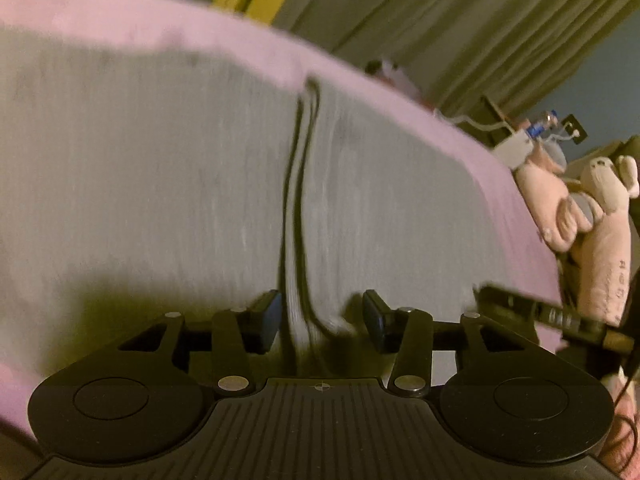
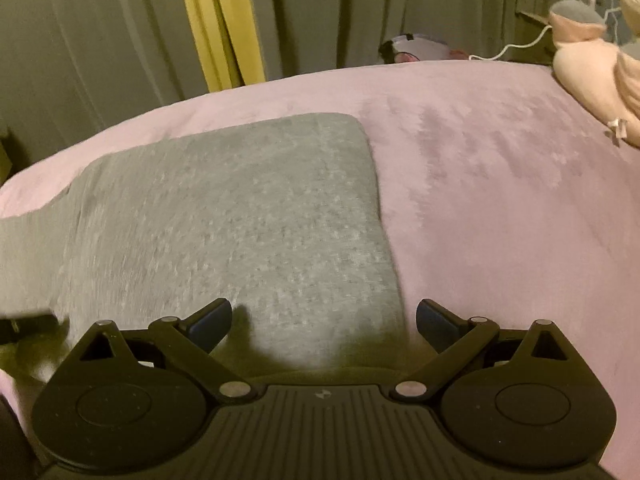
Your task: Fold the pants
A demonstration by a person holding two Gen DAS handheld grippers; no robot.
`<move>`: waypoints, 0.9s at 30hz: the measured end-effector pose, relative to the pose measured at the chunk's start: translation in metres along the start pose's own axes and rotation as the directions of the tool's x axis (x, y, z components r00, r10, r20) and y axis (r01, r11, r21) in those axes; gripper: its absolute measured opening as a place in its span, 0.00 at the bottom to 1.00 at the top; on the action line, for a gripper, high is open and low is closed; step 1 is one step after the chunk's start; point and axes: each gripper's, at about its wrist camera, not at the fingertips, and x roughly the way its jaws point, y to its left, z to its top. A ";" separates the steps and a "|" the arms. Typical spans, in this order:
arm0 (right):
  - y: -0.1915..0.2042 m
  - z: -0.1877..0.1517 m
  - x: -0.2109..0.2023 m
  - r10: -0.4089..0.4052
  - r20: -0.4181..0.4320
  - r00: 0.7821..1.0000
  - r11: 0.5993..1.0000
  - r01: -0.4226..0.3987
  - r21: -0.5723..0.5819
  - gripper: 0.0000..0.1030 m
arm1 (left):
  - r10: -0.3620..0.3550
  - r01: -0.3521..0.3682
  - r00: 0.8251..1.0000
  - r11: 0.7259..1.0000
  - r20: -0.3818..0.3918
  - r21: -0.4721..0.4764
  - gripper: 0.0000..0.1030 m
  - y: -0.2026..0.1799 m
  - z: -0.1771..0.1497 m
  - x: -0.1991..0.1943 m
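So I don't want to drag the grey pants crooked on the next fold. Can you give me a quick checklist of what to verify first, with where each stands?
1. Pants lying flat on the pink bedspread: ok.
2. Left gripper open, a raised fold of the pants between its fingers, pads not pressing: ok.
3. Right gripper open over the near edge of the pants, nothing held: ok.
4. Pants edges lined up: cannot tell, pictures are blurred.
5. Plush toys apart from the pants: ok.
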 end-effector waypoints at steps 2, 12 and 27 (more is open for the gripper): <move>0.004 -0.002 -0.001 -0.003 0.004 1.000 1.000 0.003 -0.005 0.96 | -0.016 0.016 1.000 0.999 -0.009 -0.044 0.39 0.003 -0.003 0.007; -0.004 0.000 -0.015 0.012 0.103 0.995 0.999 -0.015 0.029 0.96 | 0.108 -0.114 0.992 0.991 0.072 0.074 0.24 -0.010 -0.003 -0.017; 0.044 -0.019 -0.012 0.060 0.081 0.995 0.972 -0.040 -0.230 0.87 | 0.306 -0.085 0.864 0.872 0.400 -0.482 0.95 0.101 0.004 -0.111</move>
